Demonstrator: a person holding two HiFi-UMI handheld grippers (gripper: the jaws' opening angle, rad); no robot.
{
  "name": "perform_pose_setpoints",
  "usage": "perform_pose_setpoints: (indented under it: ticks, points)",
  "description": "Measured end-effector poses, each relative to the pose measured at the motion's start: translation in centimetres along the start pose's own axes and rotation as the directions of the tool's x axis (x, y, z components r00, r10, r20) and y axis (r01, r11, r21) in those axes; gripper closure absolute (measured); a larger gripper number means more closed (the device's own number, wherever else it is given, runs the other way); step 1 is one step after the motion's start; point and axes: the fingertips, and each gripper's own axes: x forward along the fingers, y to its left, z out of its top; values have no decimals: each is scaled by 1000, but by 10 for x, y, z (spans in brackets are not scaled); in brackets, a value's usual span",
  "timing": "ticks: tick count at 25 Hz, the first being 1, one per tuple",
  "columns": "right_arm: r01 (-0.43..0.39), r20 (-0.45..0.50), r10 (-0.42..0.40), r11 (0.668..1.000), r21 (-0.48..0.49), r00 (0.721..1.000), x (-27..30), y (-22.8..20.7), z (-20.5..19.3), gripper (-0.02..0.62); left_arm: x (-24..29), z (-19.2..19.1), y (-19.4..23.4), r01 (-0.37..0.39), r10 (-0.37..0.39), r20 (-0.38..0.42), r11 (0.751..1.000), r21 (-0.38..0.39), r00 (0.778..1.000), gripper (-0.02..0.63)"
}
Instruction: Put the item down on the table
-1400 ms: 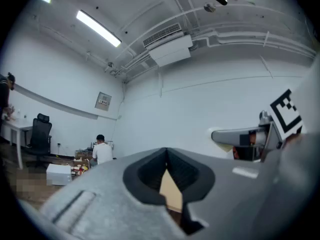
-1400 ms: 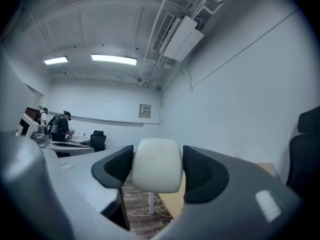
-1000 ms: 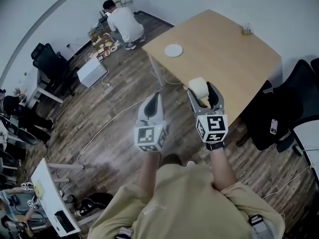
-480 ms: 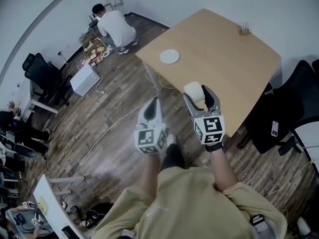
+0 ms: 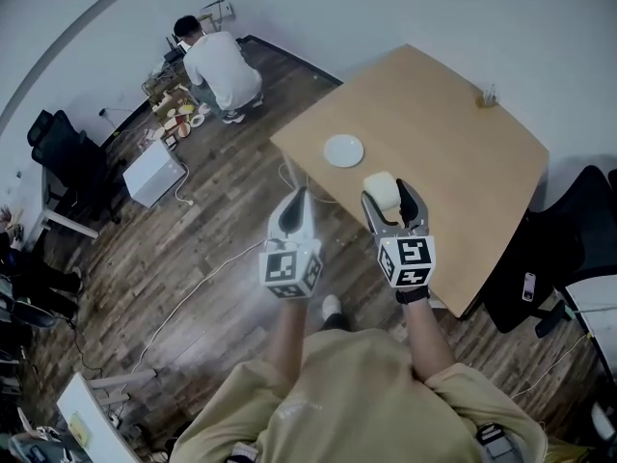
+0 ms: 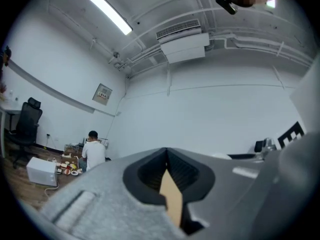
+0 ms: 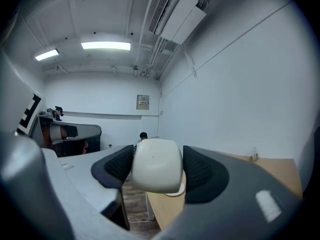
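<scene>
A pale, rounded block-like item (image 5: 383, 191) (image 7: 156, 165) is clamped between the jaws of my right gripper (image 5: 390, 201) (image 7: 157, 171), held in the air at the near edge of the wooden table (image 5: 453, 152). My left gripper (image 5: 294, 210) (image 6: 167, 184) hangs over the floor left of the table, its jaws shut with nothing between them. A small white plate (image 5: 343, 149) lies on the table just beyond the held item.
A small object (image 5: 489, 95) stands at the table's far right corner. Black office chairs (image 5: 569, 230) stand to the right. A person in a white shirt (image 5: 217, 61) crouches at the far wall beside a white box (image 5: 154, 172). A cable (image 5: 207, 278) runs across the wooden floor.
The view has shifted: the table and plate now sit closer under my right gripper, which holds the item a little further over the table edge. The left gripper keeps its place.
</scene>
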Motion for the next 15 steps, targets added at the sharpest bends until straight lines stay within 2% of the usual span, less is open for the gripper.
perform_pose_setpoints:
  ticks: [8, 15]
  points:
    - [13, -33, -13, 1000, -17, 999, 84, 18, -12, 281, 54, -39, 55, 72, -75, -71, 997, -37, 995, 604]
    - [32, -77, -33, 999, -16, 996, 142, -11, -32, 294, 109, -76, 86, 67, -75, -135, 996, -66, 988, 604]
